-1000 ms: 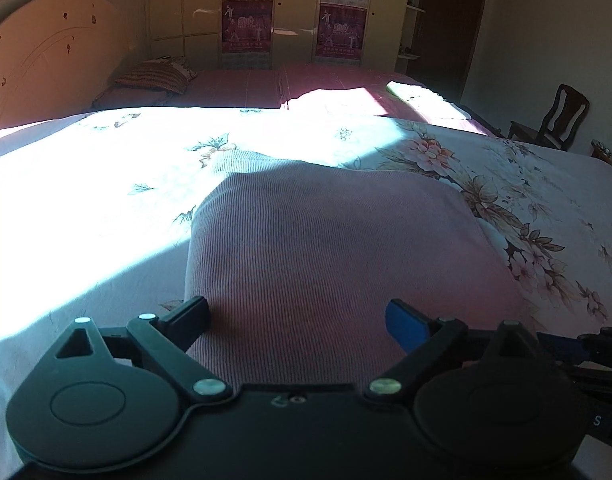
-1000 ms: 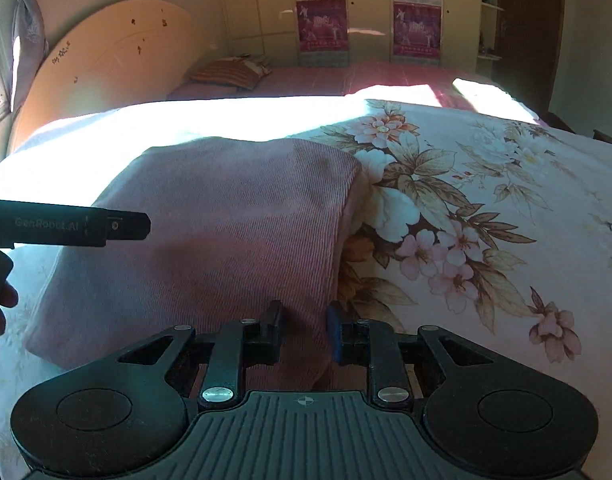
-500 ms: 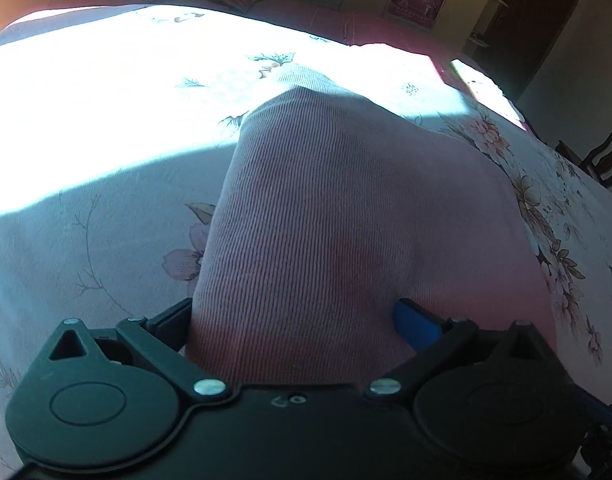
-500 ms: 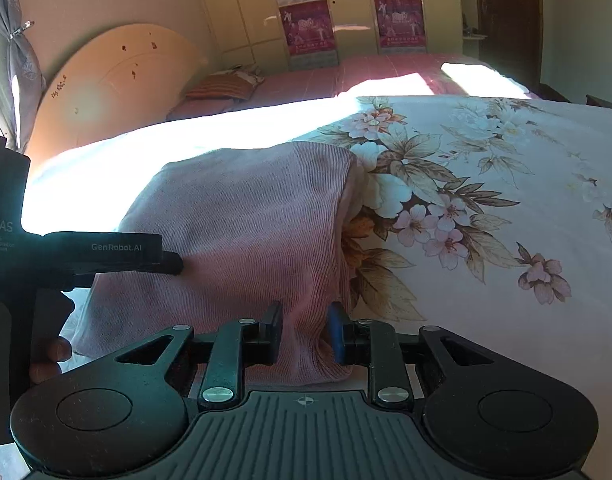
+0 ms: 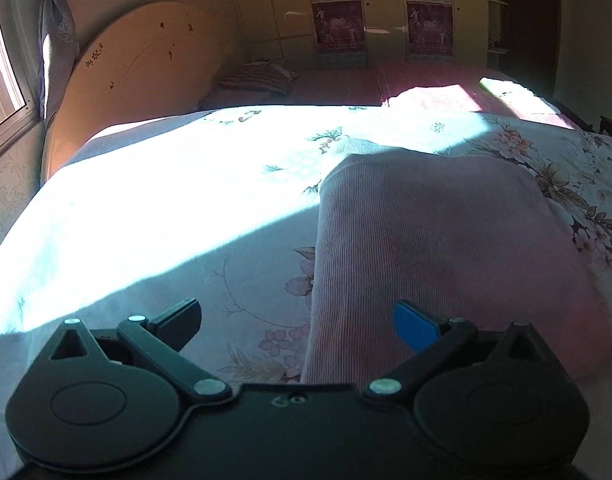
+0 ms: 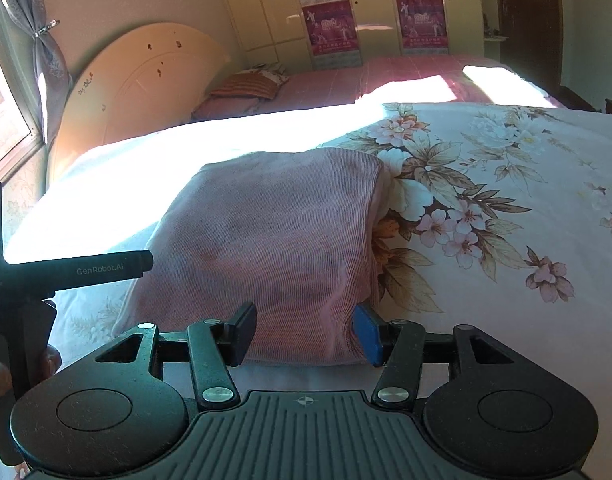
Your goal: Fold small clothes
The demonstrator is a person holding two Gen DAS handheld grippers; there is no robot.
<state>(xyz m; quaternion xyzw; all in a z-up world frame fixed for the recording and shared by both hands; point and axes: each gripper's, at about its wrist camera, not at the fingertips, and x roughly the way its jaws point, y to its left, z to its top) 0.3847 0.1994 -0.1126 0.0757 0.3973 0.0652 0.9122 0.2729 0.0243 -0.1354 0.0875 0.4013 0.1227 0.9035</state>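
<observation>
Pink ribbed garment (image 6: 274, 240) lies folded on the floral bedspread (image 6: 505, 184), now let go as the right gripper (image 6: 304, 334) opens around its near edge and the left gripper (image 5: 296, 324), released wide, has lifted clear, suggesting this fold is complete.

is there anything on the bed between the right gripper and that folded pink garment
Nothing visible. The right gripper sits right at the near edge of the folded pink ribbed garment on the floral bedsheet, its jaws opening with that edge between them.
</observation>
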